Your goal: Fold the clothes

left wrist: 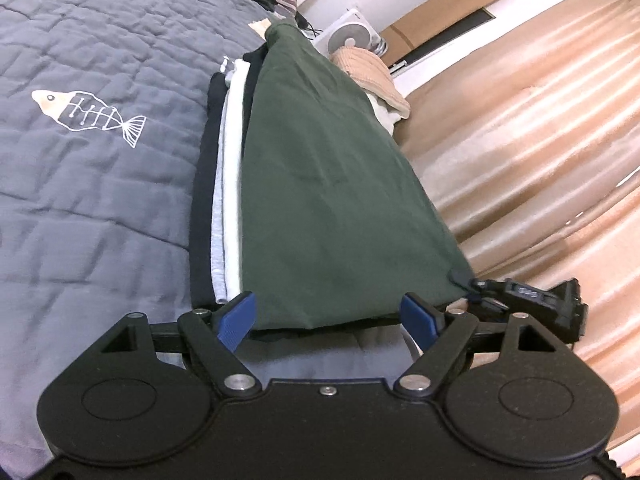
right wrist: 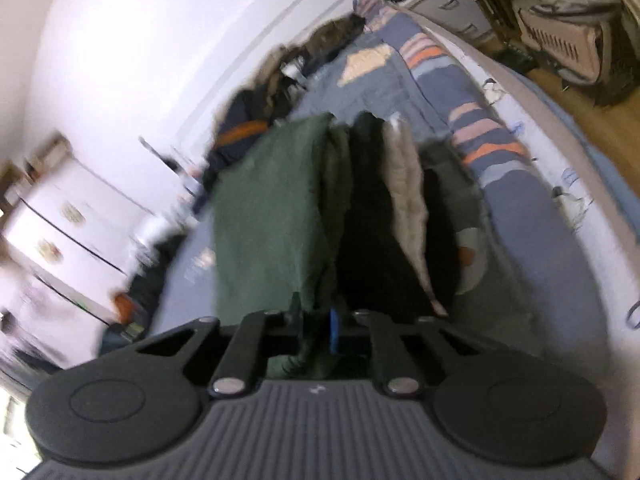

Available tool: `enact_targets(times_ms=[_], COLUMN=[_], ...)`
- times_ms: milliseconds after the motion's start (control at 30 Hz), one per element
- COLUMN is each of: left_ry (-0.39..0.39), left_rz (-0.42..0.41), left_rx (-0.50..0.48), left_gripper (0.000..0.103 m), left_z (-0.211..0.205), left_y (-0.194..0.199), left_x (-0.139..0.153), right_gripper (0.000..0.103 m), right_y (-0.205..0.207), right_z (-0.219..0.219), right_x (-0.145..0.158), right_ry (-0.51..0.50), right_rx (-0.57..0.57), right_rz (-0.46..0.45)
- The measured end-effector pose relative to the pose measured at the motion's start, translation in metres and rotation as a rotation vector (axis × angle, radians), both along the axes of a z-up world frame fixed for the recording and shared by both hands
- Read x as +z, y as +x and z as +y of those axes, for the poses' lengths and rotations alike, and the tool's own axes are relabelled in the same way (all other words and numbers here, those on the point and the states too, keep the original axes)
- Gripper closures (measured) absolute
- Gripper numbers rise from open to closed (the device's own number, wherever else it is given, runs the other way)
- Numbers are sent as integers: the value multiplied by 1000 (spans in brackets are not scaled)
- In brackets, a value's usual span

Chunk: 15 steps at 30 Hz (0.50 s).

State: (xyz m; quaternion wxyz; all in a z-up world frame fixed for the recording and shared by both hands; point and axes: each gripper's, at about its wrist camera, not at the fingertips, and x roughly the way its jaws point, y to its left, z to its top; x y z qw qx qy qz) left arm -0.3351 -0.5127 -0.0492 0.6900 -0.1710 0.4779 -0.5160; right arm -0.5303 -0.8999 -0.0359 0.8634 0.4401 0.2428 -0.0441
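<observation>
Dark green, smooth cotton-like folded garment (left wrist: pixel 332 184) sitting on top of a stack of folded clothes (left wrist: pixel 224 184): black, light grey and white layers peeking out on one side. Whole pile resting on a grey quilted bedspread with white fish-skeleton prints (left wrist: pixel 88 120). Pretty tidy, only a few soft creases across the green top.

Long and narrow-ish, running straight away from the left gripper (left wrist: pixel 330 312), near short edge right in front of the fingertips, far end tapering off toward a round white fan (left wrist: pixel 350 36) and a peach knitted thing (left wrist: pixel 374 76) beyond. Shiny peach curtain (left wrist: pixel 540 140) off to that gripper's right.

Left gripper spread wide, blue pads (left wrist: pixel 238 318) flanking the near edge of the green piece, not pinching anything as far as visible.

Right gripper (right wrist: pixel 316 330) clamped nearly together on the near corner of the green garment (right wrist: pixel 272 208), fabric bunched between the blue pad and the other finger. Blurry view, but the rest of the stack showing just ahead and to its right. Same gripper poking in at the green corner in the left view (left wrist: pixel 476 284).
</observation>
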Motion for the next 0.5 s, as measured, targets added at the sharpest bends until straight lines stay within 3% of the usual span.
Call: enact_targets(times_ms=[133,300,500], left_ry=[0,13,31], left_rz=[-3,-4,-56], left_rx=[8,15,-12], left_gripper=[25,25,25], left_z=[6,7,0], left_y=[2,6,4], left_x=[1,-8,1], right_gripper=[94,92,89], right_y=[-11,-5,-7], right_z=[4,2,-2], right_x=[11,-22,-23], right_ry=[11,-23,-24], right_rx=[-22,-30,-18], right_rz=[-33,113,95])
